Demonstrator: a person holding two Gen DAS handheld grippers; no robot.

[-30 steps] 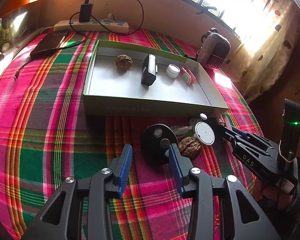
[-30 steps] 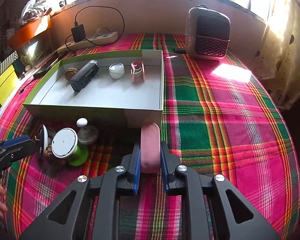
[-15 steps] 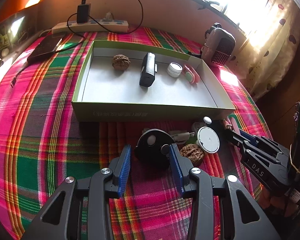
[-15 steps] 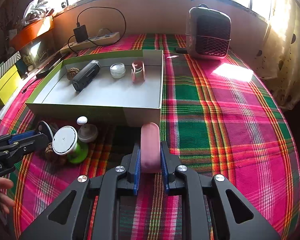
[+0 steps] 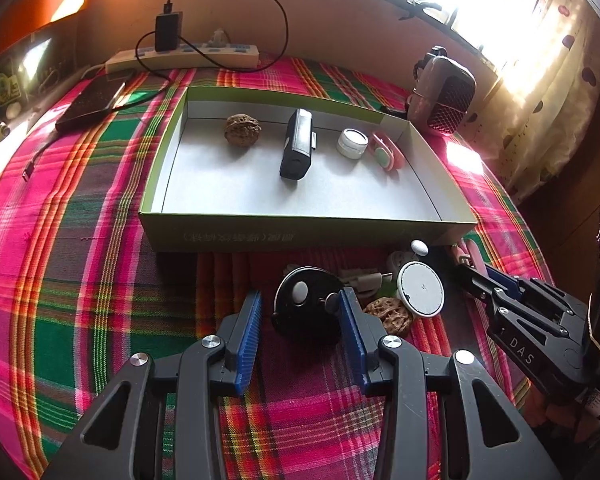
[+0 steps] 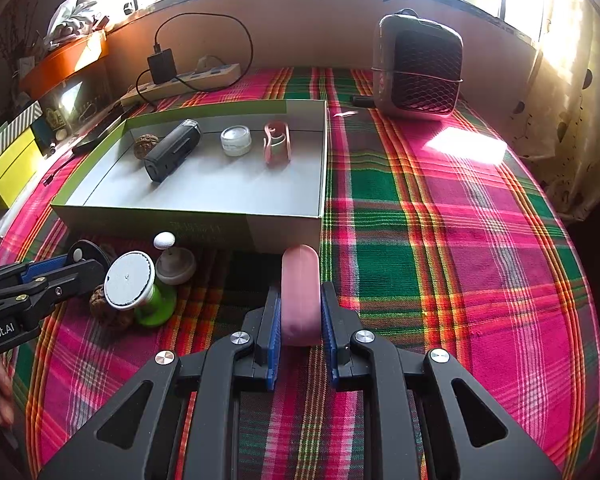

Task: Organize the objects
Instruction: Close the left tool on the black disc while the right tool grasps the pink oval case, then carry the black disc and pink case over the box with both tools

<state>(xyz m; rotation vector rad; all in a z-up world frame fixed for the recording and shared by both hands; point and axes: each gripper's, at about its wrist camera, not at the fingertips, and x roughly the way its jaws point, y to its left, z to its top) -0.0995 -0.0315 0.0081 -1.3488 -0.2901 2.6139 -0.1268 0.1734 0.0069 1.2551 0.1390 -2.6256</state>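
Observation:
A green-walled cardboard box (image 5: 308, 232) (image 6: 188, 220) lies on the plaid cloth. It holds a walnut (image 5: 242, 129), a black device (image 5: 297, 144), a small white jar (image 5: 352, 143) and a pink clip (image 5: 386, 155). My left gripper (image 5: 300, 300) is open, its jaws on either side of a black round disc (image 5: 304, 304) in front of the box. My right gripper (image 6: 298, 304) is shut on a pink oblong case (image 6: 300, 292), just before the box's near right corner. Beside the disc lie a second walnut (image 5: 390, 314), a white-topped green stand (image 6: 132, 288) and a white knob piece (image 6: 172, 260).
A power strip with a charger (image 5: 180, 56) and a dark phone (image 5: 92, 104) lie behind the box on the left. A mesh-fronted heater (image 6: 418, 68) stands at the back right. Yellow boxes (image 6: 8, 164) sit at the left edge. Curtains hang on the right.
My left gripper has moved forward, so the black disc now sits between its open jaws. The right gripper holds the pink case almost unmoved.

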